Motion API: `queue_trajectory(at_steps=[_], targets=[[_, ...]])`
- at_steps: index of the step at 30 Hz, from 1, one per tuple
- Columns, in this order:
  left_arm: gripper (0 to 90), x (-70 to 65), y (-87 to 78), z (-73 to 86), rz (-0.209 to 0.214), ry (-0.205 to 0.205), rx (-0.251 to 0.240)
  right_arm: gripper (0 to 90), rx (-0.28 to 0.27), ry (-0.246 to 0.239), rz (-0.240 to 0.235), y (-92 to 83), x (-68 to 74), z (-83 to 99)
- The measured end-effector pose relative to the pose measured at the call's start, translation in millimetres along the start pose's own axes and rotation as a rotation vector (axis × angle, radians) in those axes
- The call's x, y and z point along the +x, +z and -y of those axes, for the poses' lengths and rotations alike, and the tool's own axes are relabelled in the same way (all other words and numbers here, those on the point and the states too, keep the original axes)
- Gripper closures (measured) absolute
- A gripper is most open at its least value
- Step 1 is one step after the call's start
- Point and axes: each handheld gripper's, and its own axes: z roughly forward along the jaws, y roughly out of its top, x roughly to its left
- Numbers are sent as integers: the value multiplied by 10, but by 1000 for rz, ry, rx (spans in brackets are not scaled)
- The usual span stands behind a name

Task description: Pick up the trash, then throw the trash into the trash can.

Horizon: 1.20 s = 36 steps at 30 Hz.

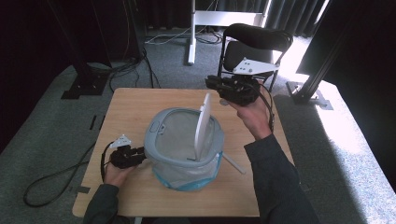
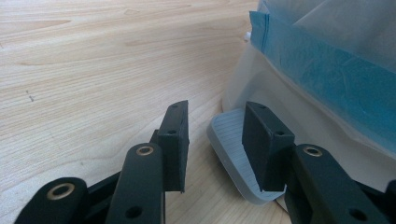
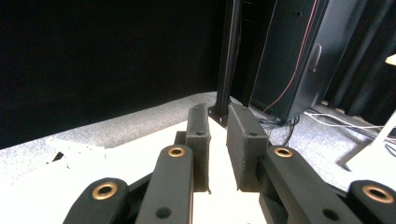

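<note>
High view: bin (image 1: pixel 184 149) mid-counter (image 1: pixel 130 100), lid (image 1: pixel 202 125) upright, held at its top by right hand-held gripper (image 1: pixel 212 85) | Left gripper view: left hand-held gripper (image 2: pixel 215 140) open astride bin's pedal (image 2: pixel 233 149) | Right gripper view: right hand-held gripper (image 3: pixel 217 140) clamps lid's thin edge.

Black fingers (image 2: pixel 175 140), brass-ringed screw holes, grey top plates, trailing cables, dark sleeves (image 1: pixel 275 177).
</note>
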Motion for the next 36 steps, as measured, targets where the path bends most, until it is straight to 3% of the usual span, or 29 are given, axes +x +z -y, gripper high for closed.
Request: queue_trajectory(at_steps=[14,21,25,36], targets=[[612,2,-2,1,-2,-1,-2,788,23,39,39,-33,-150,216],[612,1,3,1,-1,0,1,788,47,69,67,-63,-248,416],[612,-2,8,3,-3,1,2,787,73,58,90,-61,-268,515],[610,1,5,2,-3,0,0,773,125,108,131,-86,-385,913]])
